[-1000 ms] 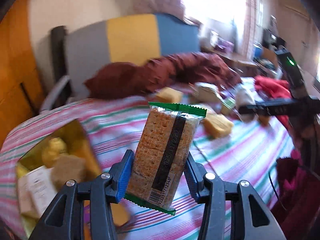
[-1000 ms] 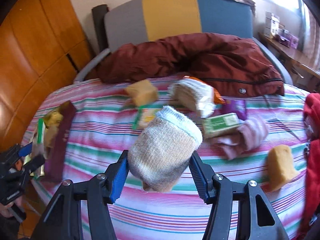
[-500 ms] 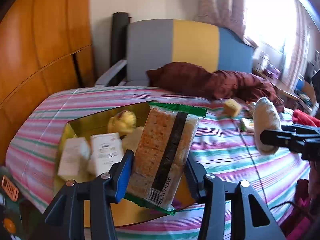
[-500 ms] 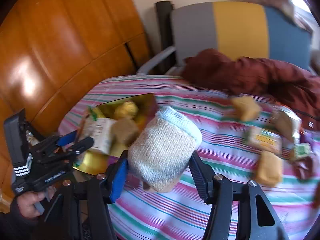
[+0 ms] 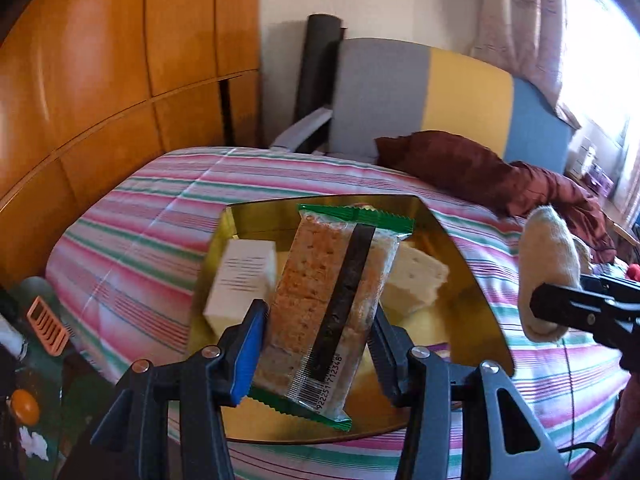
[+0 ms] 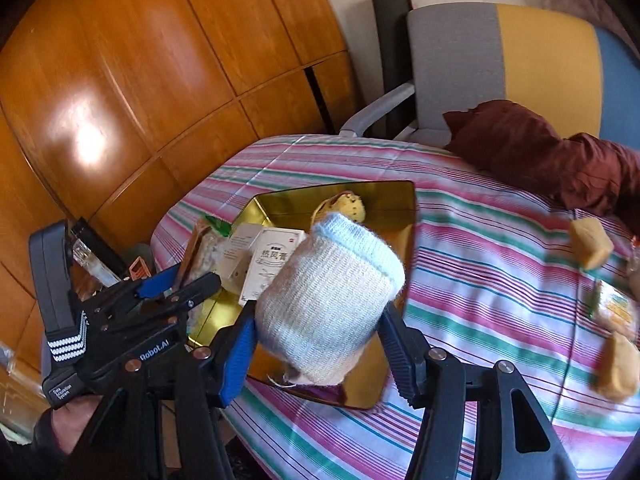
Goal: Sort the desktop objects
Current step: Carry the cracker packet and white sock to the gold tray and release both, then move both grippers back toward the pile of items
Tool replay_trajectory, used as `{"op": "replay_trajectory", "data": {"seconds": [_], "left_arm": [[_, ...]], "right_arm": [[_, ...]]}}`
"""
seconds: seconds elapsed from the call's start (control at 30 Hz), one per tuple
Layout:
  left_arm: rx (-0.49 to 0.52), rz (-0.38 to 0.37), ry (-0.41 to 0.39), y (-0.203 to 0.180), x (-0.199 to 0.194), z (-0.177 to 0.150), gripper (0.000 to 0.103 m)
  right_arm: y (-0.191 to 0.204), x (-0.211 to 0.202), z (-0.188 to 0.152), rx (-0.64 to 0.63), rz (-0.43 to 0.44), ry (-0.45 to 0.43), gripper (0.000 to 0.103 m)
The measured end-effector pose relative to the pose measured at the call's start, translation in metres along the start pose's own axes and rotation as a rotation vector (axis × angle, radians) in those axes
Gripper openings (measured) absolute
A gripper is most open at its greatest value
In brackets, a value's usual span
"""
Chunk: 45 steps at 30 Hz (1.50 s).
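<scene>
Pink-green striped tablecloth [image 5: 152, 216], wood-panelled wall [image 5: 100, 80], one gold metal tray [image 5: 472, 280]; left gripper [image 5: 316, 344] clamps one clear-wrapped cracker packet [image 5: 332, 300], right gripper [image 6: 320, 344] clamps one rolled cream knit sock [image 6: 332, 300].

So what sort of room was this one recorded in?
Probably a bedroom at home: a striped bedspread, a dark red jacket lying on it beside an office chair, and wooden wardrobe panels.

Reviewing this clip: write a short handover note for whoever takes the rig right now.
Left gripper: shut on the cracker pack, over the gold tray.
Right gripper: shut on the knit sock, also at the tray.
Done: white boxes and a yellow item lie in the tray.
Left: release both; yellow blocks and packets remain on the striped cloth.
</scene>
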<state>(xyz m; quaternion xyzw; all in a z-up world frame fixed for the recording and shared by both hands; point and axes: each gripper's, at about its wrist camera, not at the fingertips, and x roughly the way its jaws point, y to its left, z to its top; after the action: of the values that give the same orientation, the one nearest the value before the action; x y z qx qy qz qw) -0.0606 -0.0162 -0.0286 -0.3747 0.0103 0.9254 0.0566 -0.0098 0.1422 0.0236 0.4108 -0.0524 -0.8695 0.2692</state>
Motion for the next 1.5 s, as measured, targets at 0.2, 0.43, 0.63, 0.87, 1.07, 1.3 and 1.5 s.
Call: {"op": "replay_trajectory", "data": {"seconds": [0.2,0.43,0.63,0.87,1.07,1.3,1.5], "left_arm": [[-0.032,0.030,0.018,0.016,0.009,-0.001,0.050],[-0.059,0.054,0.015,0.027,0.009,-0.002,0.058],[-0.069,0.049,0.010,0.028,0.006,-0.004,0.058],[-0.056,0.030,-0.012,0.020,-0.005,-0.002,0.059],[-0.050,0.003,-0.028,0.012,-0.013,-0.002,0.059],[-0.057,-0.048,-0.008,0.003,-0.012,-0.004,0.059],[-0.005,-0.061,-0.012,-0.011,-0.013,-0.007,0.059]], "right_arm": [[0.009,0.020,0.007,0.002,0.010,0.012,0.062],[0.018,0.033,0.012,0.012,0.035,0.007,0.070],[0.020,0.031,0.001,0.001,0.023,0.018,0.070],[0.017,0.021,-0.008,0.014,0.004,0.006,0.070],[0.025,0.007,-0.010,-0.028,-0.045,-0.036,0.071],[0.028,-0.007,-0.014,-0.071,-0.109,-0.068,0.073],[0.020,-0.015,-0.018,-0.061,-0.156,-0.081,0.077]]}}
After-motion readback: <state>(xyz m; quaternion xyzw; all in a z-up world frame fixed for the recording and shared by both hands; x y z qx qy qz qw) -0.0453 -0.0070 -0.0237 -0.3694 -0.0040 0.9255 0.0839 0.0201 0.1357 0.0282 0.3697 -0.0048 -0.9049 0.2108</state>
